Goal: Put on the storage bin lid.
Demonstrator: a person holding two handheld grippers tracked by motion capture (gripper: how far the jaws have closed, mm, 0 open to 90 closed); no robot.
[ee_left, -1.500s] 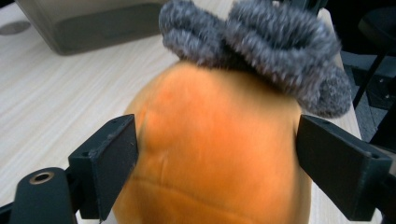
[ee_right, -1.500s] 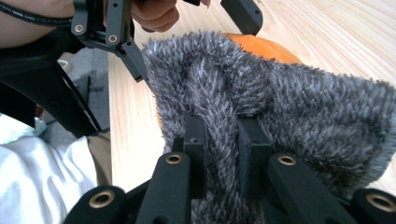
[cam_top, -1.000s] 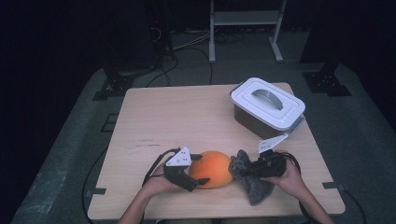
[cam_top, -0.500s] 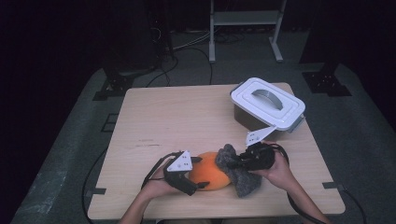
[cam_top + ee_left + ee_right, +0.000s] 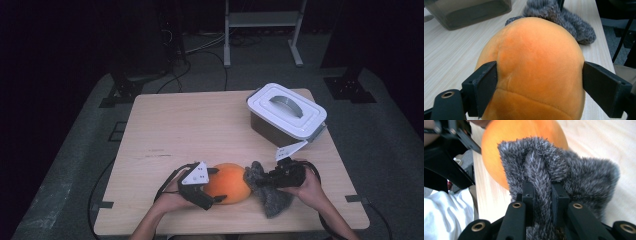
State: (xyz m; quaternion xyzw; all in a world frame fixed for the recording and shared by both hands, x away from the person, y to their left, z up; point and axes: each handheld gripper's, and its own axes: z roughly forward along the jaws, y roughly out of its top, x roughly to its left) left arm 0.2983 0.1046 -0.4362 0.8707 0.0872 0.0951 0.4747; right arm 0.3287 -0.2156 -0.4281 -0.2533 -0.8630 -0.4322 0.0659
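High view: a pale wooden table [image 5: 210,125] carrying, at its near edge, a round orange plush ball [image 5: 227,183] with a fuzzy grey fabric cloth [image 5: 270,196] touching its right side. Left gripper [image 5: 206,187]: jaws set against opposite flanks of the ball and pressing into the plush, apparently to steady it on the tabletop while the other hand works; in the left gripper view the ball [image 5: 531,72] sits squarely between the two black pads, the cloth [image 5: 564,17] lying behind it. Right gripper [image 5: 265,178]: jaws nearly together, pinching a raised fold of the cloth, seen plainly in the right gripper view [image 5: 543,195], where the pile bunches up between the pads and the cloth's front edge leans on the ball [image 5: 524,142]. Judged purpose: the cloth is held by a fold so it can be drawn over or rubbed against the braced ball. Also present: a dark translucent plastic box with a white handled lid [image 5: 286,112], far right, well apart, closed.
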